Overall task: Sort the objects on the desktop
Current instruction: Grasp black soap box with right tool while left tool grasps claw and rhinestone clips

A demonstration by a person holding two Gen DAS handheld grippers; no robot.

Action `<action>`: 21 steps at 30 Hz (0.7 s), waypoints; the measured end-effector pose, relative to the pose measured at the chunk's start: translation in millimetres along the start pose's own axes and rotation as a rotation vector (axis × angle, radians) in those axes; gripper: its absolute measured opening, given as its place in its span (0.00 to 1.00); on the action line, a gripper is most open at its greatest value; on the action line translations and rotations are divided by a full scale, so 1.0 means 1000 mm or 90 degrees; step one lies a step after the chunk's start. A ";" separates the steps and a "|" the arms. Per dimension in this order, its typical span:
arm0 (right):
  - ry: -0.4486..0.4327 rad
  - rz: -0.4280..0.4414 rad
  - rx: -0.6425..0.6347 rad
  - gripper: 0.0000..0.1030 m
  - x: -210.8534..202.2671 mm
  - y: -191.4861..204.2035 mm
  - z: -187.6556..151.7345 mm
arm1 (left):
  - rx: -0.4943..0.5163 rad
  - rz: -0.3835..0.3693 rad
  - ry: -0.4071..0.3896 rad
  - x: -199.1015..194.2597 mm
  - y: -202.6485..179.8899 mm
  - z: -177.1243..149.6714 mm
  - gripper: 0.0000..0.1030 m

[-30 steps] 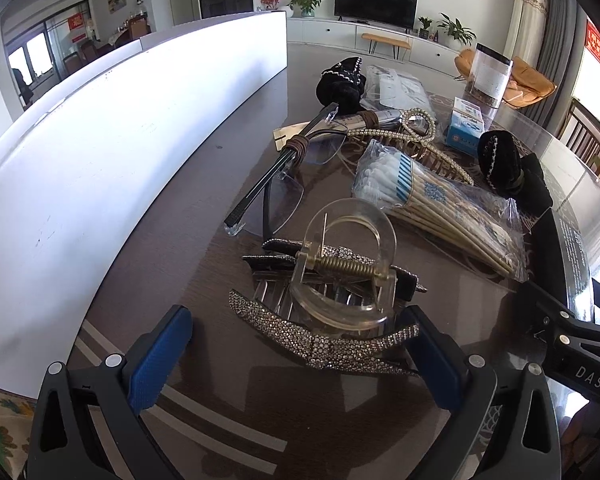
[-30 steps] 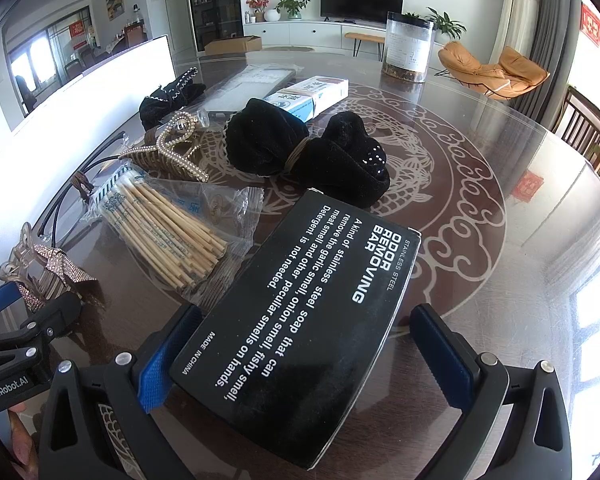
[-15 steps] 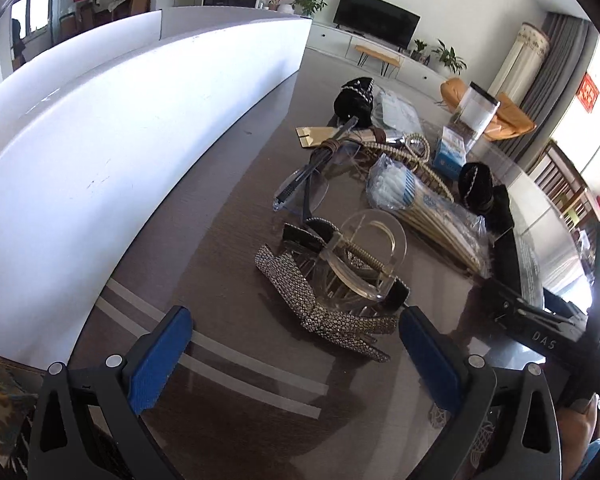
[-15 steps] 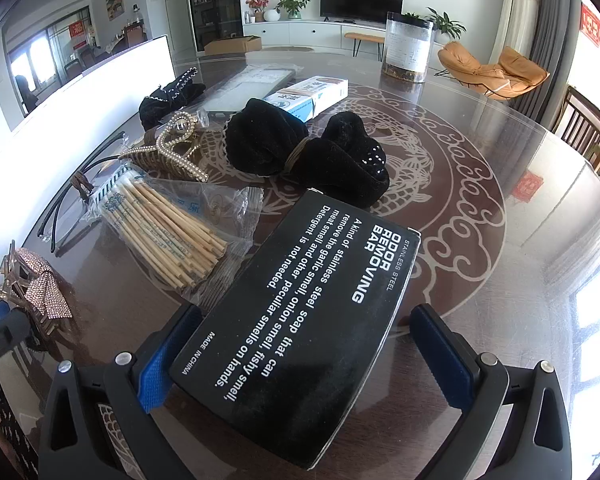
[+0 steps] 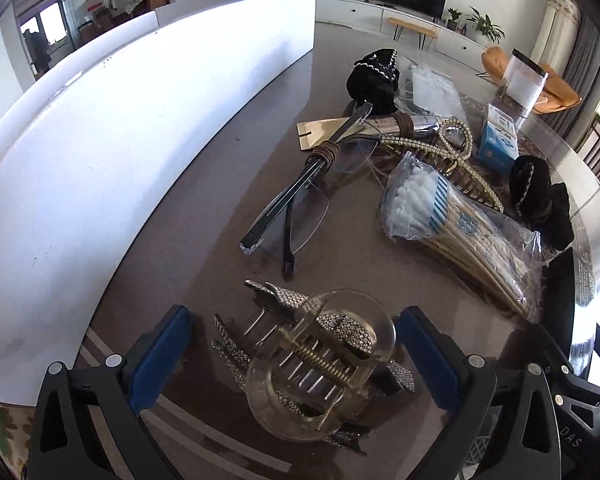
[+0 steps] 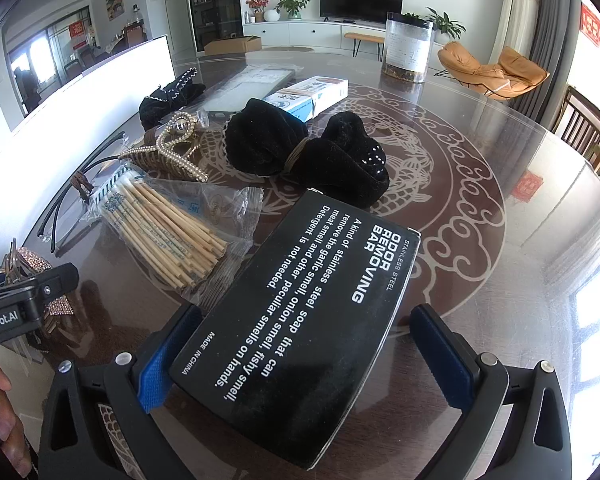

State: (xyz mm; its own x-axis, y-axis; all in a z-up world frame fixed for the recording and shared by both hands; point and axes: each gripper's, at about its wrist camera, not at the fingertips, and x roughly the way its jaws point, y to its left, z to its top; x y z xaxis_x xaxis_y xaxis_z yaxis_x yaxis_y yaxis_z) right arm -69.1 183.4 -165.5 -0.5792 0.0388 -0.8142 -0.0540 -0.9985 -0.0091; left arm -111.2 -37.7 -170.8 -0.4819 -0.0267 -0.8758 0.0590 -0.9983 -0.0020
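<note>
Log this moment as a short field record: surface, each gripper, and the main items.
surface: dark table with pale dragon pattern
left gripper: open, straddling clear hair claw atop rhinestone clips
right gripper: open, black odor-removing bar box between fingers
nearby: cotton swab bag, glasses, pearl hair claw, black velvet bow

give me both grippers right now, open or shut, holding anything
Left gripper: open, fingers either side of the clear hair clip, not gripping.
Right gripper: open, around the black box.
</note>
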 end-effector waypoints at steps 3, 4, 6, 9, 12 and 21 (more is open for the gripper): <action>-0.001 0.002 0.001 1.00 0.000 0.000 0.000 | 0.022 -0.012 -0.046 -0.009 0.006 -0.006 0.67; -0.002 0.007 0.005 1.00 -0.001 -0.001 0.000 | 0.036 -0.011 -0.050 -0.011 0.010 -0.007 0.63; 0.001 0.041 -0.002 1.00 -0.005 -0.007 -0.002 | 0.061 -0.037 -0.052 -0.015 0.020 -0.009 0.58; 0.024 0.117 -0.004 1.00 -0.017 -0.021 -0.009 | 0.096 -0.049 -0.059 -0.025 0.032 -0.015 0.44; 0.051 0.126 -0.007 0.98 -0.022 -0.025 -0.011 | 0.093 -0.075 -0.060 -0.029 0.035 -0.023 0.43; 0.061 0.091 -0.001 0.58 -0.007 -0.011 0.015 | 0.083 -0.116 -0.059 -0.037 0.028 -0.031 0.41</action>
State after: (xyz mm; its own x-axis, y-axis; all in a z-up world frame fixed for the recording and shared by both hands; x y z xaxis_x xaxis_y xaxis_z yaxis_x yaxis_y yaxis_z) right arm -76.8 194.8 -150.6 -0.5007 -0.1080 -0.8589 0.0250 -0.9936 0.1104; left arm -64.8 -63.5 -152.8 -0.5524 0.1561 -0.8189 -0.1472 -0.9851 -0.0885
